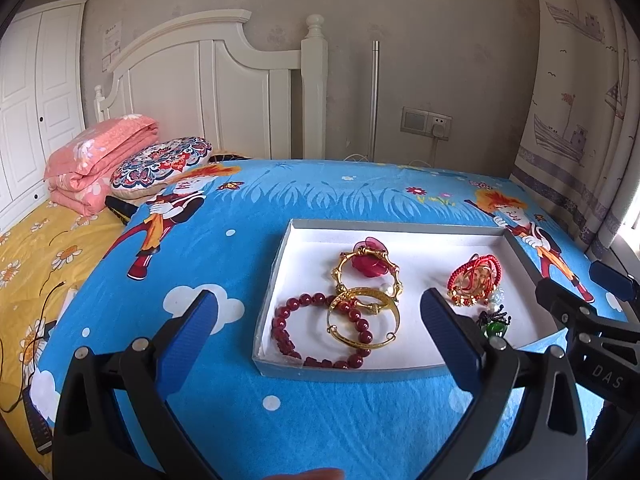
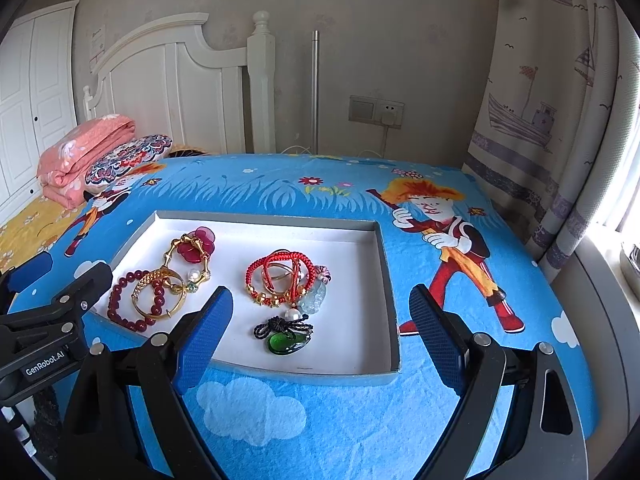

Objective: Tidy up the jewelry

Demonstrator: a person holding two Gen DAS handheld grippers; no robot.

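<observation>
A shallow grey tray with a white floor lies on the blue cartoon cloth; it also shows in the right wrist view. In it lie a dark red bead bracelet, two gold bangles, a red flower piece, red cord bracelets with gold beads and a green pendant on black cord. My left gripper is open and empty, above the tray's near left part. My right gripper is open and empty, above the tray's near right part.
The cloth covers a table beside a bed with a yellow sheet, a folded pink quilt and a patterned cushion. A white headboard, a wall socket and a curtain stand behind.
</observation>
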